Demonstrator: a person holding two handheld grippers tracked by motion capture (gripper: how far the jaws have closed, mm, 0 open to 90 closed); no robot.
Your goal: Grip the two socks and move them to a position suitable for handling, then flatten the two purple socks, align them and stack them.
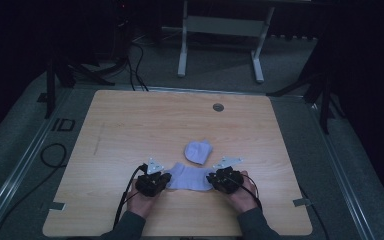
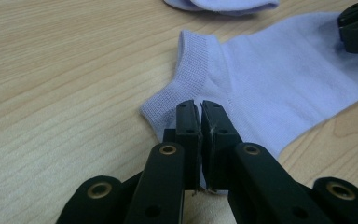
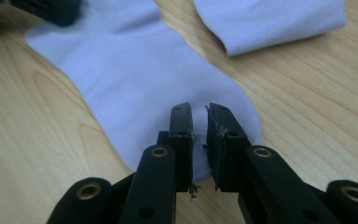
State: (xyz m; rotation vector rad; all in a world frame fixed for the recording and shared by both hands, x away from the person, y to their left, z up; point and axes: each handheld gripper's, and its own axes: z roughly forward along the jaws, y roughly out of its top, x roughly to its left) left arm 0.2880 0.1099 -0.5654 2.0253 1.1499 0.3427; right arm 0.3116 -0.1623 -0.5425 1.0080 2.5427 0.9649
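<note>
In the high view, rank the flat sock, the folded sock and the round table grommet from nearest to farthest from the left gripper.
From the left gripper:
1. Flat sock, right at its jaws.
2. Folded sock, just beyond, toward the table's middle.
3. Round grommet, near the far edge.

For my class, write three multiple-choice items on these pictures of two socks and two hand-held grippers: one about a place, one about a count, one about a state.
1. Where does the folded sock lie?
A. Just beyond the flat sock
B. At the table's far left corner
C. On the floor

2. How many pale lilac socks lie on the table?
A. One
B. Two
C. Four

3. How do the jaws of the right gripper stand?
A. Spread wide above bare wood
B. Clamped on a cable
C. Slightly apart, over the flat sock's rounded toe end

Key: 1 A, the high view shows it just past the flat sock, mid-table. 2 B, one lies flat and one folded. 3 C, the right gripper view shows a narrow gap between the jaws above the toe end.
</note>
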